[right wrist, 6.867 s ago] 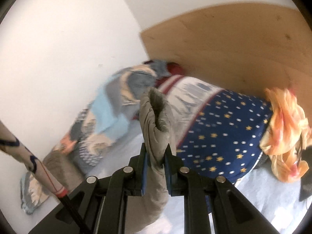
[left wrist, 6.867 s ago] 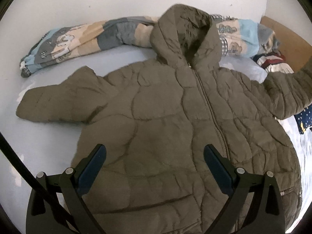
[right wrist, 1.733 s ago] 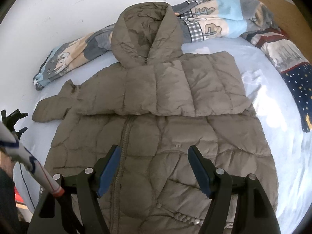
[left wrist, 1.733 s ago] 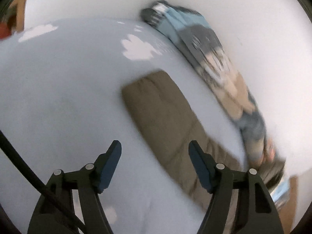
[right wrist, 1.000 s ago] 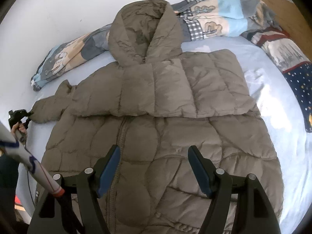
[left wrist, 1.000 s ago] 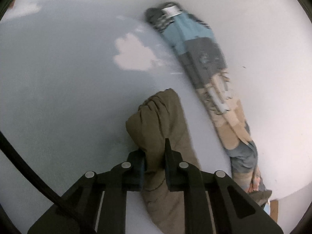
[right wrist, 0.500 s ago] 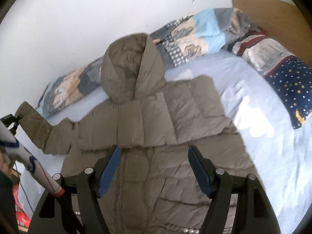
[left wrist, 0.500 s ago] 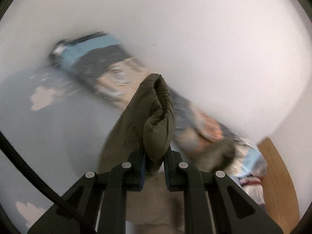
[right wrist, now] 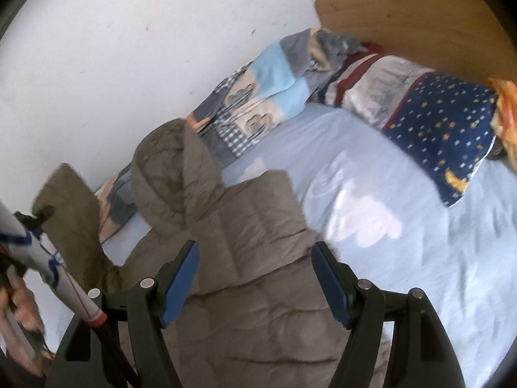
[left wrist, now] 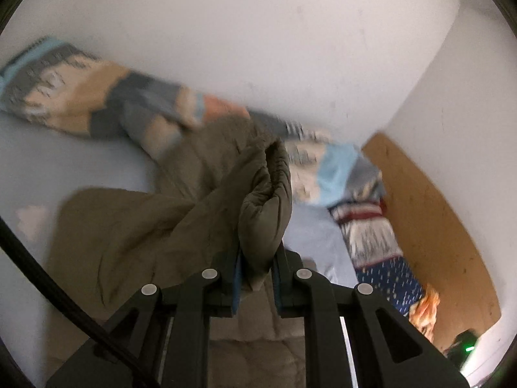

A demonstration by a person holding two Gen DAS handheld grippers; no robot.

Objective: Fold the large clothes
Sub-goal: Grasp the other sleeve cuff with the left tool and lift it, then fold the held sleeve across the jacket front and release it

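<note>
An olive-brown puffer jacket [right wrist: 245, 258] with a hood lies front-up on the pale blue bed sheet [right wrist: 404, 200]. Its right sleeve is folded flat across the chest. My left gripper [left wrist: 257, 278] is shut on the cuff of the left sleeve [left wrist: 265, 200] and holds it lifted above the jacket body [left wrist: 122, 226]. In the right wrist view that raised sleeve [right wrist: 71, 213] shows at the far left. My right gripper [right wrist: 255, 278] is open and empty, hovering over the jacket's chest.
A rolled patchwork blanket [right wrist: 258, 97] lies along the white wall behind the hood. A navy star-print pillow [right wrist: 446, 129] and an orange cloth [right wrist: 504, 113] sit by the wooden headboard [right wrist: 420, 22]. Bare sheet lies right of the jacket.
My left gripper closed on the left sleeve cuff, lifted it off the sheet and swung it in over the jacket. The right gripper stayed open and tilted up toward the headboard.
</note>
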